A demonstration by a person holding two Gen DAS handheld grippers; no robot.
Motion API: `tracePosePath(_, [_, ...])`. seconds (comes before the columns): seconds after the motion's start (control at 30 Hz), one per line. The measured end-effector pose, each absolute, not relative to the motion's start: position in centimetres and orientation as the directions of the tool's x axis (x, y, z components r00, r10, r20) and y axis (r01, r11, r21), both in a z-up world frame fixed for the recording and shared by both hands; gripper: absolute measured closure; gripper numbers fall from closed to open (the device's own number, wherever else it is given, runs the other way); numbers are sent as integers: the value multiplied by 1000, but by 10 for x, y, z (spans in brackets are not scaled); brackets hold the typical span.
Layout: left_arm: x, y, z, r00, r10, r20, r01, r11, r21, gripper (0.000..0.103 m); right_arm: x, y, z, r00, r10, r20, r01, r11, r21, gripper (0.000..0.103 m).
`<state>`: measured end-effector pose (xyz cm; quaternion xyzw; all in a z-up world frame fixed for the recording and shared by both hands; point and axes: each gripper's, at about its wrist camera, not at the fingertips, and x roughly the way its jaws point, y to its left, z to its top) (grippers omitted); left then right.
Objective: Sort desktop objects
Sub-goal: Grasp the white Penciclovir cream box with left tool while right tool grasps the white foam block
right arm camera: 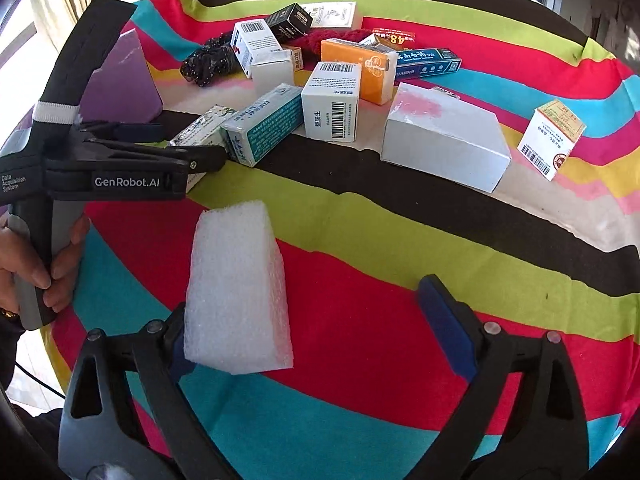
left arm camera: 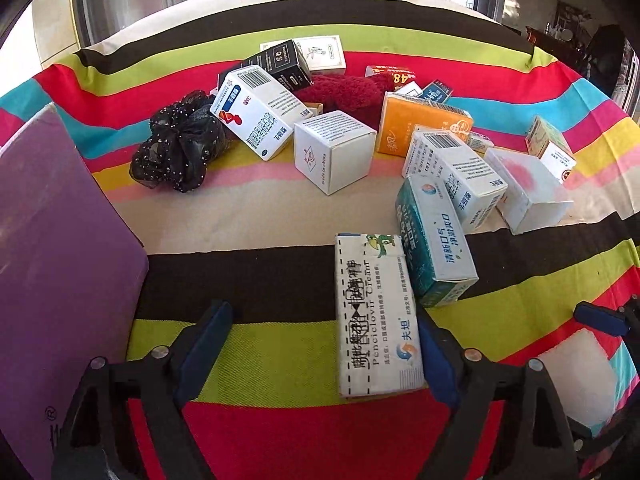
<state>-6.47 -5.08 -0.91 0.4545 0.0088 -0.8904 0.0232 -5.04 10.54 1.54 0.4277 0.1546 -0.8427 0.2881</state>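
Centrally in the left wrist view, the left gripper (left arm camera: 320, 344) is seen with its fingers spread wide; a white cream box (left arm camera: 378, 316) lies flat on the striped cloth (left arm camera: 260, 356), touching the right finger only. Behind it, a teal box (left arm camera: 434, 240) and a heap of other boxes fill the upper middle of the frame, with a purple block (left arm camera: 60, 264) at the left edge. In the right wrist view, the right gripper (right arm camera: 320, 328) is likewise held apart, a white foam block (right arm camera: 238, 288) resting against its left finger.
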Motion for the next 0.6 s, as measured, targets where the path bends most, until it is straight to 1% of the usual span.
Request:
tracePosePath(0.03, [-63, -50, -9, -595, -31, -803, 44, -999, 6, 43, -50, 103, 16, -465, -367, -806, 627, -779, -7, 22])
tracePosePath(0.07, [-62, -48, -6, -603, -33, -797, 40, -999, 10, 50, -49, 101, 17, -478, -370, -797, 625, -780, -13, 31])
tracePosePath(0.1, [-61, -45, -3, -609, -34, -793, 37, -999, 14, 67, -47, 100, 18, -491, -376, -786, 624, -781, -16, 40])
tracePosePath(0.13, [-63, -45, -3, -610, -33, -791, 36, -999, 14, 70, -46, 99, 19, -497, -379, -781, 619, -786, -12, 61])
tracePosePath(0.17, [-61, -45, -3, -617, -28, -787, 35, -999, 9, 70, -44, 98, 19, -505, -368, -781, 606, -796, -16, 72])
tracePosePath(0.23, [-49, -47, -2, -620, -3, -785, 17, -1000, -9, 70, -37, 97, 20, -519, -347, -781, 584, -812, -27, 73])
tracePosePath(0.3, [-46, -53, -2, -621, 42, -783, -1, -999, -53, 70, -28, 100, 20, -518, -350, -780, 569, -823, -8, 73])
tracePosePath(0.47, [-8, -57, -1, -632, 69, -772, 20, -994, -105, 70, -9, 112, 22, -524, -345, -779, 528, -849, 21, 73])
tracePosePath(0.6, [19, -45, 0, -643, 51, -764, 21, -996, -84, 69, 6, 120, 25, -527, -343, -778, 514, -857, 30, 73])
